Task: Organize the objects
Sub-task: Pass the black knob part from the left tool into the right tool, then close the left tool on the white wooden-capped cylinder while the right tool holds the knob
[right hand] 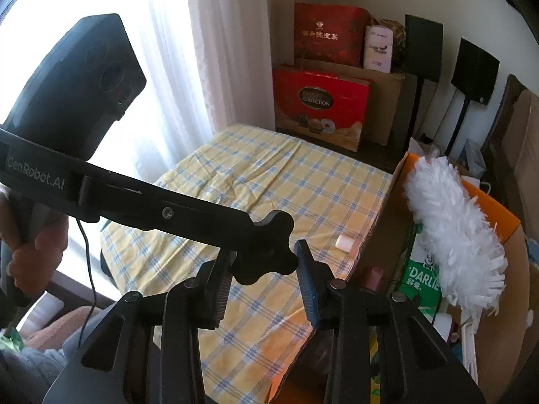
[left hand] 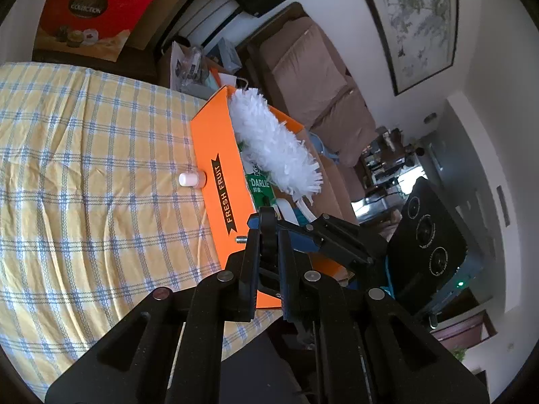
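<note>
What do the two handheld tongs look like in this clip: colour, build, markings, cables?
Both tongs are matte black with silver pivot rivets. The left tongs have flat black fingers. The right tongs have ribbed pads; the left unit's body there reads "GenRobot.AI", trailing a thin black cable.

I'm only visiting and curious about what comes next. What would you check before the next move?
1. Left gripper clamped on the black star-shaped knob: ok.
2. Right gripper pressing on that knob: not ok, its jaws straddle it with a gap.
3. Room in the orange cardboard box beside the white fluffy duster: cannot tell.
4. Small white cylindrical jar put away: not ok, it lies on the yellow checked cloth.
</note>
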The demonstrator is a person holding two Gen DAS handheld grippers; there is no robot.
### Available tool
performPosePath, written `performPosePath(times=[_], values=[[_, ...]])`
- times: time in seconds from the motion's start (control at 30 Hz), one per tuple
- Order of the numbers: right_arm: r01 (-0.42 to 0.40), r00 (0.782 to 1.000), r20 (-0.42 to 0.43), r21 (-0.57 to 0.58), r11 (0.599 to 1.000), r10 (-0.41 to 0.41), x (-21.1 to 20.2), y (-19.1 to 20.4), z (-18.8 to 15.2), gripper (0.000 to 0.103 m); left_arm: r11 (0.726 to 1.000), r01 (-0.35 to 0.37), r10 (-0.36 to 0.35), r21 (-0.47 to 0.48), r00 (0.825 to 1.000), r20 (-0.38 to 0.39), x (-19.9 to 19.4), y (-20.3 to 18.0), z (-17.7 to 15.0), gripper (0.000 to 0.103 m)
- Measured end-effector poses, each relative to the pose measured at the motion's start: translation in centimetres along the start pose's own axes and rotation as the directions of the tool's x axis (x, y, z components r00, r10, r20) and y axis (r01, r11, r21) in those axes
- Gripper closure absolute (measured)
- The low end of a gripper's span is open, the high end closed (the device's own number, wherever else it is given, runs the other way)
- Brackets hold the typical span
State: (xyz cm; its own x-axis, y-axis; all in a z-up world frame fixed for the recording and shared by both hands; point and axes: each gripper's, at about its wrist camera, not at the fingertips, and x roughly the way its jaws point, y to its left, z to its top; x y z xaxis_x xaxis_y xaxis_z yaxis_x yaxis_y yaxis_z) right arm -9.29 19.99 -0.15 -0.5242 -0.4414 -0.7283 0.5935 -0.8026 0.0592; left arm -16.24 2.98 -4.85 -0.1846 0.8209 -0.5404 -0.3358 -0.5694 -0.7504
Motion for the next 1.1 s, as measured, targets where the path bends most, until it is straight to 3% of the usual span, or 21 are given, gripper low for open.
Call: performPosePath(times=[0.1, 0.2, 0.27, 0.3, 0.43, 0.5, 0.57, 0.67, 0.77, 0.87, 1.0, 1.1], values=[[0.01, 1.0, 0.002, -0.009, 1.0, -0.01, -0.1, 0.1, -0.1, 0.067, 1.0, -0.009, 0.009, 0.028, 1.0, -0.005, 0.0, -0.6, 0.0, 0.094], [0.023, 1.0, 0.004, -0.006, 1.0, -0.023, -0.4, 0.1, -0.2, 0.067, 1.0, 0.005, -0.005, 0.029, 1.0, 0.014, -0.4, -1.0, 0.2, 0.066], [0.032, 0.999, 0.007, 0.006, 0.999, -0.032, -0.6, -0.3, -0.3, 0.067, 1.0, 0.009, -0.009, 0.028, 1.0, 0.03, -0.9, -1.1, 0.4, 0.04], [0.037, 0.999, 0.007, 0.015, 0.999, -0.037, -0.8, -0.5, -0.4, 0.067, 1.0, 0.012, -0.013, 0.027, 0.999, 0.035, -1.0, -1.1, 0.7, 0.035], [0.053, 0.998, 0.015, 0.066, 0.996, -0.054, -1.6, -2.0, -0.8, 0.067, 0.999, -0.016, 0.015, 0.027, 0.999, 0.049, -1.2, -0.4, 1.4, 0.028], [0.064, 0.998, 0.023, 0.098, 0.993, -0.066, -2.1, -2.9, -1.0, 0.068, 0.997, -0.074, 0.072, 0.037, 0.996, 0.05, -0.7, 0.2, 1.7, 0.025], [0.069, 0.997, 0.031, 0.127, 0.99, -0.074, -2.7, -3.6, -1.1, 0.067, 0.989, -0.14, 0.138, 0.052, 0.989, 0.049, 0.0, 0.7, 1.8, 0.015], [0.088, 0.994, 0.047, 0.167, 0.982, -0.097, -3.9, -4.7, -1.0, 0.067, 0.96, -0.259, 0.255, 0.105, 0.966, 0.044, 1.8, 1.3, 1.9, 0.013], [0.093, 0.993, 0.06, 0.188, 0.978, -0.106, -4.9, -5.5, -1.0, 0.067, 0.909, -0.357, 0.354, 0.218, 0.934, 0.054, 4.1, 1.0, 1.5, 0.013], [0.101, 0.991, 0.065, 0.201, 0.974, -0.116, -5.7, -6.0, -1.3, 0.067, 0.861, -0.394, 0.395, 0.321, 0.916, 0.064, 5.9, 0.7, 1.2, 0.013], [0.108, 0.99, 0.066, 0.212, 0.971, -0.124, -6.4, -6.7, -1.8, 0.067, 0.819, -0.366, 0.378, 0.442, 0.924, 0.065, 7.7, 0.5, 1.1, 0.017], [0.106, 0.99, 0.066, 0.227, 0.968, -0.124, -6.6, -7.2, -2.2, 0.067, 0.803, -0.318, 0.346, 0.505, 0.937, 0.041, 8.8, 0.8, 1.6, 0.02]])
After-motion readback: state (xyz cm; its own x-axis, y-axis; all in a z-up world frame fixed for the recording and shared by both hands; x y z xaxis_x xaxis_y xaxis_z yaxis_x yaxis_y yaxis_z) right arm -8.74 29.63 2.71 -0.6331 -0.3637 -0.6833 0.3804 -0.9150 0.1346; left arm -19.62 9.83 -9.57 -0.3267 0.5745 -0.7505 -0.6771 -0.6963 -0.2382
